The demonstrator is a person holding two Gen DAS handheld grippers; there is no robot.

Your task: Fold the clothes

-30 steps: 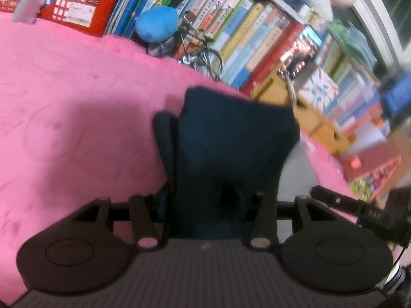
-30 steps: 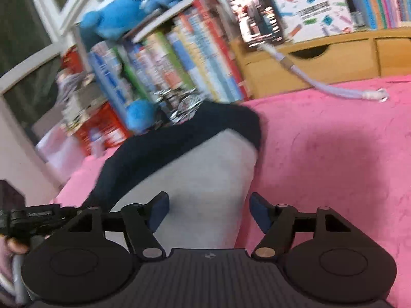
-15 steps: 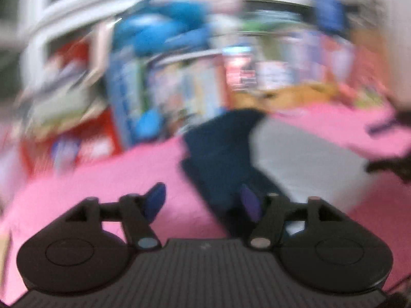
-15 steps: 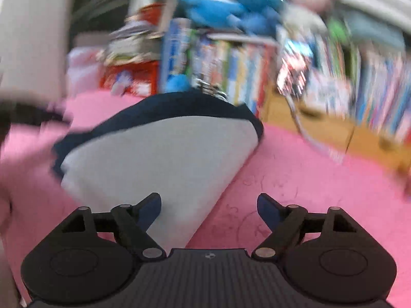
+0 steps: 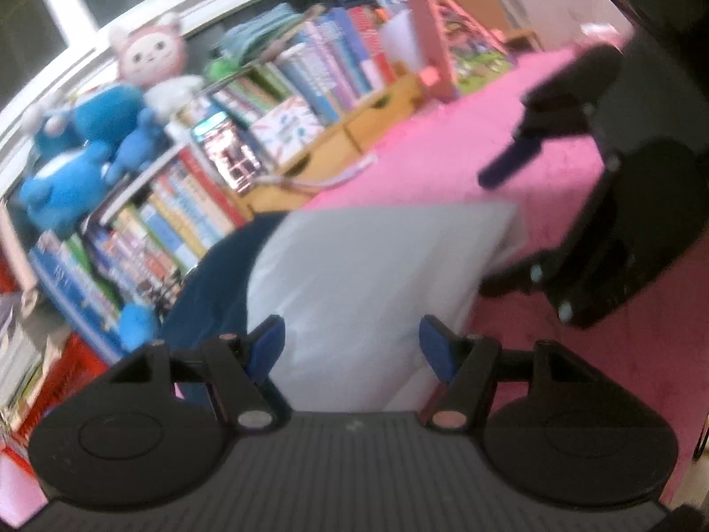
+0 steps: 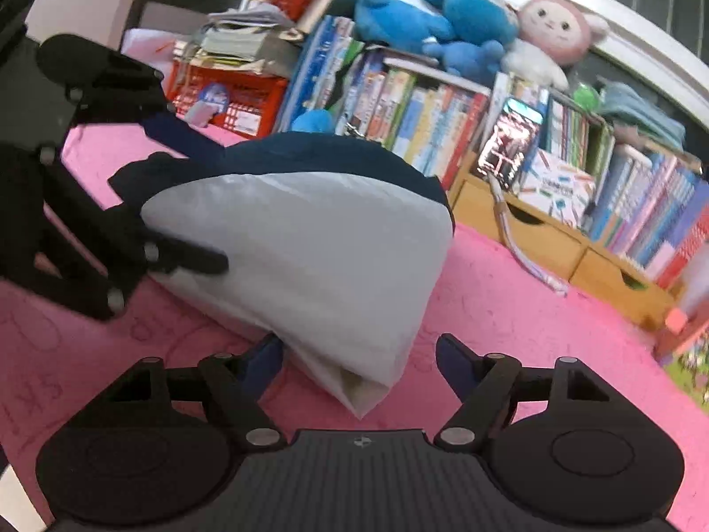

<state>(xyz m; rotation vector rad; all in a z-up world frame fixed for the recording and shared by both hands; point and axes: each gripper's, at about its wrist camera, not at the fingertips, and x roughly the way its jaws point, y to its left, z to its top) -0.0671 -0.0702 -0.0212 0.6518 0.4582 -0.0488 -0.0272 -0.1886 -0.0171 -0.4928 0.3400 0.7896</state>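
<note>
Item, mid-fold: you are hovering your left gripper (image 5: 352, 346), jaws apart and empty, and your right gripper (image 6: 359, 361), jaws closing on nothing, over the near corners of the folded grey-and-navy garment (image 6: 310, 257) lying on the pink blanket (image 6: 509, 310), likely needing another fold.
</note>
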